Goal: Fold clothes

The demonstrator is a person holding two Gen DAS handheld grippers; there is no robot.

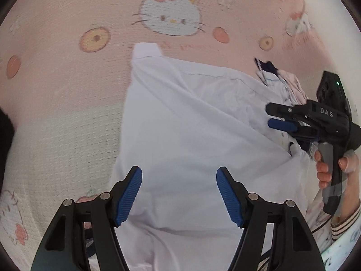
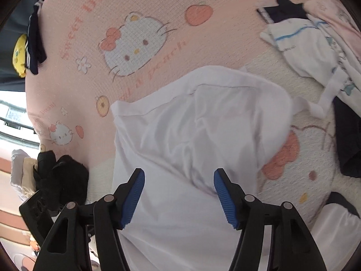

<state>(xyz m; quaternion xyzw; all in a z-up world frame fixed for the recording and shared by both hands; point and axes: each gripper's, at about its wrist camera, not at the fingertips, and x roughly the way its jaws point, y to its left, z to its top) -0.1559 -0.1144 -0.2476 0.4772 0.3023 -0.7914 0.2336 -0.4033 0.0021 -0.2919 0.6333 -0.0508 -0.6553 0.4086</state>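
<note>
White garment (image 1: 191, 124) lies spread on the pink cartoon-print bedcover (image 1: 67, 79), mid-scene, partly folded: one flap doubled over, hem line visible toward the far side. In the right wrist view the same garment (image 2: 191, 135) fills the centre, its far right corner rounded and lifted slightly off the cover.

Left gripper (image 1: 179, 194): jaws spread, nothing between the pads, hanging above the near part of the cloth. Right gripper (image 2: 179, 194): jaws likewise spread and empty. From the left wrist view the right gripper (image 1: 279, 118) sits at the garment's right edge, a hand (image 1: 327, 169) on its handle.

Handling judgement: thin, light, limp fabric; it will sag and crease, not hold shape. Probably slides easily over the textured cover. Best taken at corners or along the hem, one pinch per gripper, so the layer lifts flat.

Hard to read: the near end of the garment is cut off behind both sets of jaws. How many layers lie in the fold is unclear. The garment type is possibly a T-shirt, though blur prevents certainty. A pile of other clothes (image 2: 315, 45) at far right is partly cropped; dark items (image 2: 63, 180) at left are indistinct.
</note>
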